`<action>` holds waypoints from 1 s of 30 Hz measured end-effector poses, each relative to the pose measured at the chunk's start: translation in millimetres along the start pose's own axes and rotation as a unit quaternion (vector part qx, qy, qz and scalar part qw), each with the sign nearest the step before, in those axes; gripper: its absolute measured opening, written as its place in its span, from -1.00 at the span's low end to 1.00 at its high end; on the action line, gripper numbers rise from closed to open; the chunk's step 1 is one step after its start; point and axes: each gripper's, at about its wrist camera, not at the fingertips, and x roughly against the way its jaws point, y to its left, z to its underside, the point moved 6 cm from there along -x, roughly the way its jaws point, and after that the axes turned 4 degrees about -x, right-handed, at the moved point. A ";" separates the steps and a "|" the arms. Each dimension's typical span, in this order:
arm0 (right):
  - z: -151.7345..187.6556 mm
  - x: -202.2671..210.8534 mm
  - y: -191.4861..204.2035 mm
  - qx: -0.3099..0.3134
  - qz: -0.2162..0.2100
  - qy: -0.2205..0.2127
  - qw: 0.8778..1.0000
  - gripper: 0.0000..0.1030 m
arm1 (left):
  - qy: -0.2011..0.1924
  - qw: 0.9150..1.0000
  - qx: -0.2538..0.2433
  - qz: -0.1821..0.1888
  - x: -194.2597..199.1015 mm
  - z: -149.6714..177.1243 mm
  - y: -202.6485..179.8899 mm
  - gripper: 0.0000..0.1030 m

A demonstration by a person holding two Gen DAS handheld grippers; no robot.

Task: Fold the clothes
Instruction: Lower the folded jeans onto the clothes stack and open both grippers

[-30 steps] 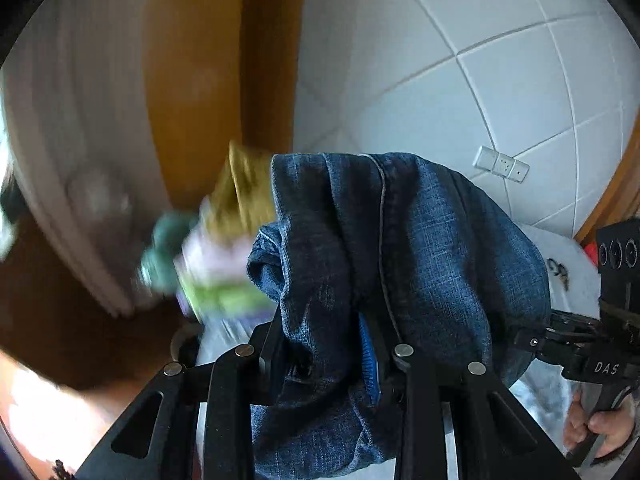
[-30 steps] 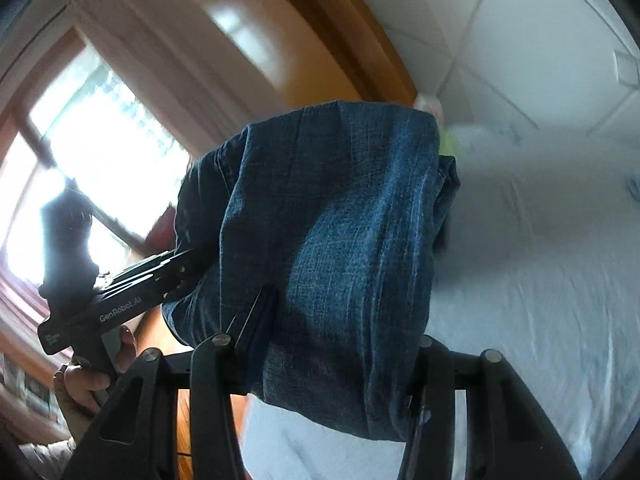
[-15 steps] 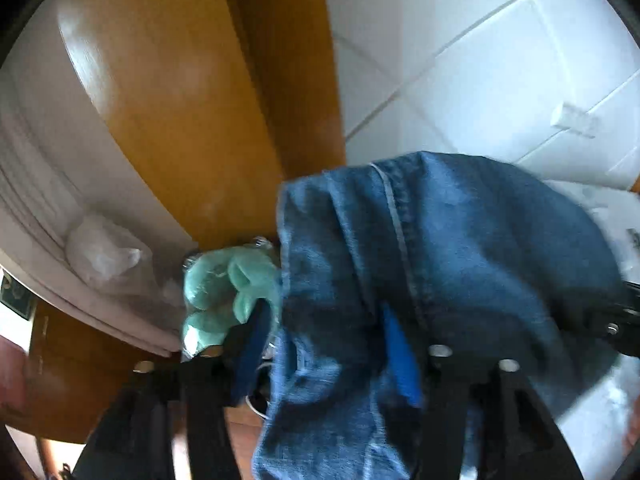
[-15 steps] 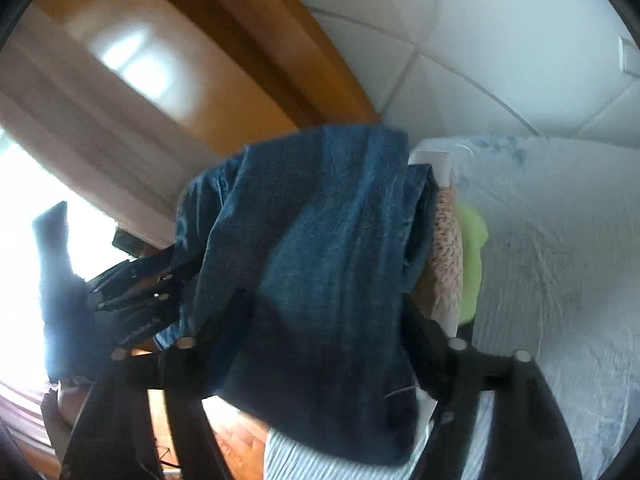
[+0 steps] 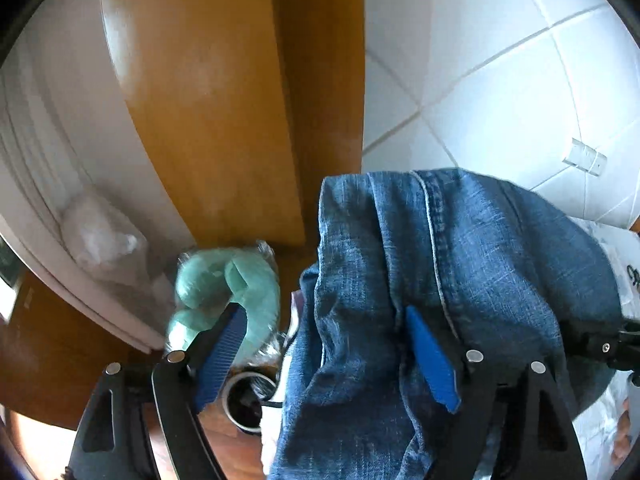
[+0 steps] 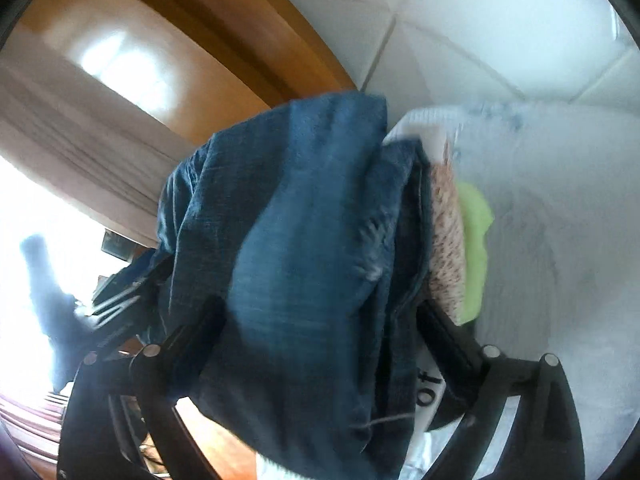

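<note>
Since a second ago the left gripper (image 5: 320,344) has spread its fingers, and the jeans (image 5: 440,280) have swung from in front of the tiled wall toward the wooden door.

In the left wrist view the blue-padded fingers (image 5: 430,356) stand wide apart: the denim bunches against the right pad, while the left pad is bare in front of a teal plush toy (image 5: 228,292). The right gripper (image 6: 320,316) has its fingers spread around a thick fold of the jeans (image 6: 304,248); whether they press the cloth I cannot tell. Behind the denim lie a speckled garment (image 6: 446,236) and a lime-green one (image 6: 474,240) on the white bed sheet (image 6: 560,220).
</note>
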 end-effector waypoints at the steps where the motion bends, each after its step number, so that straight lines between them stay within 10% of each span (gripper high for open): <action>1: -1.2 4.1 1.8 0.004 0.003 -0.002 1.000 0.90 | -0.005 1.000 -0.005 -0.003 6.9 -1.0 -3.1 0.60; 14: 26.4 62.7 20.9 0.095 0.043 -0.065 0.992 0.92 | -0.047 0.998 0.022 -0.039 85.7 13.3 -16.8 0.60; 30: 101.9 76.2 4.8 0.169 0.140 -0.105 0.970 1.00 | -0.019 0.999 0.043 0.011 93.9 83.0 -78.8 0.60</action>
